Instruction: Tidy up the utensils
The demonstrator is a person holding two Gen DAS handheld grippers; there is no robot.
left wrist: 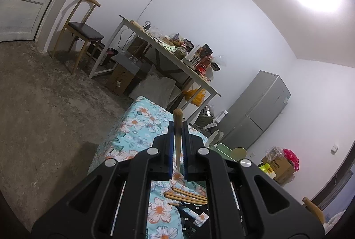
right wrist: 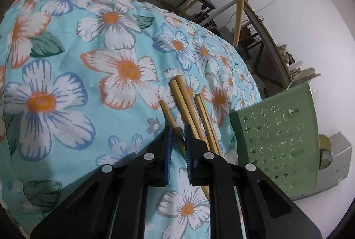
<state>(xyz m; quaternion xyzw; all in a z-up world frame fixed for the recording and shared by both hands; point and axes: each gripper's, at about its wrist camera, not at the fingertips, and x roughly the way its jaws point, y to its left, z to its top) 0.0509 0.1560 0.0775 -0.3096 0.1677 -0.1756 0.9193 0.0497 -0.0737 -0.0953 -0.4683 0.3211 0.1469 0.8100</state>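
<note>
**Five loose chopsticks, one held, one being gripped**

Five chopsticks (right wrist: 188, 101) lie fanned on the floral cloth (right wrist: 88, 61), just left of the green perforated holder (right wrist: 277, 139). The leftmost chopstick (right wrist: 168, 114) passes between the narrowed pads of the right gripper (right wrist: 178, 145), which tilts down onto the cloth; contact cannot be confirmed. Left of the holder the cloth is bare up to its rounded far edge. The left gripper (left wrist: 178, 145), nearly level and raised above the cloth, is clamped on one upright chopstick (left wrist: 178, 126), seen also above the holder in the right wrist view.
</note>
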